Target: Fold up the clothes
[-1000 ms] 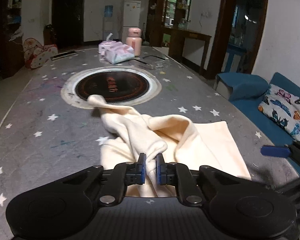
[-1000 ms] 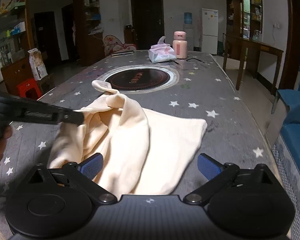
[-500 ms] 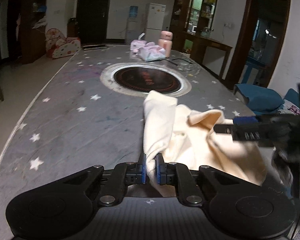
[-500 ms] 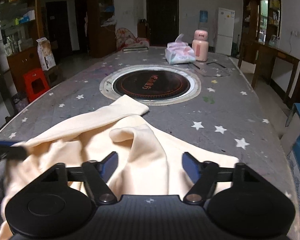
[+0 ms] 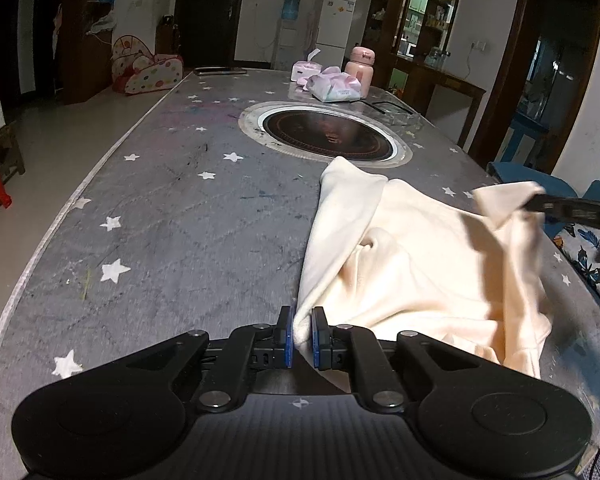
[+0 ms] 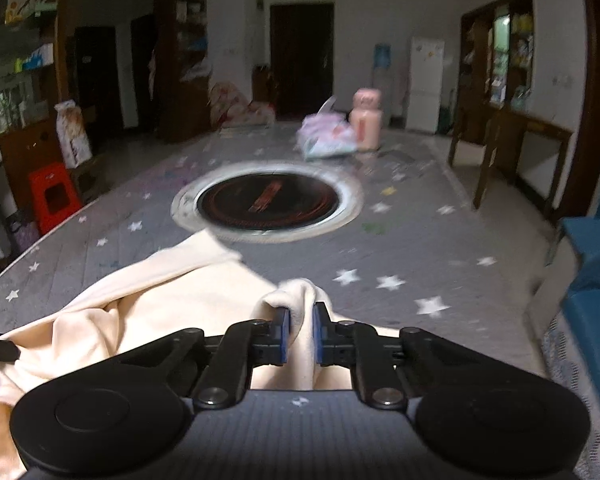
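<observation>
My left tool (image 5: 300,332) is clamped on one edge of the cream garment (image 5: 412,264), right tool (image 6: 300,334) pinching another bunch. Cloth sags between them over the table (image 5: 172,232), just ahead. Step: spreading it. Next, prob: pull apart w/ even tension, lay flat.

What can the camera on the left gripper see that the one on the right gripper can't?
Only the left view shows the left gripper pinching the cream garment, and a spotted play tent on the floor. Only the right view shows the right gripper pinching another bunch of it, and a red stool. Both show the star-patterned table, round cooktop and pink bottle.
</observation>
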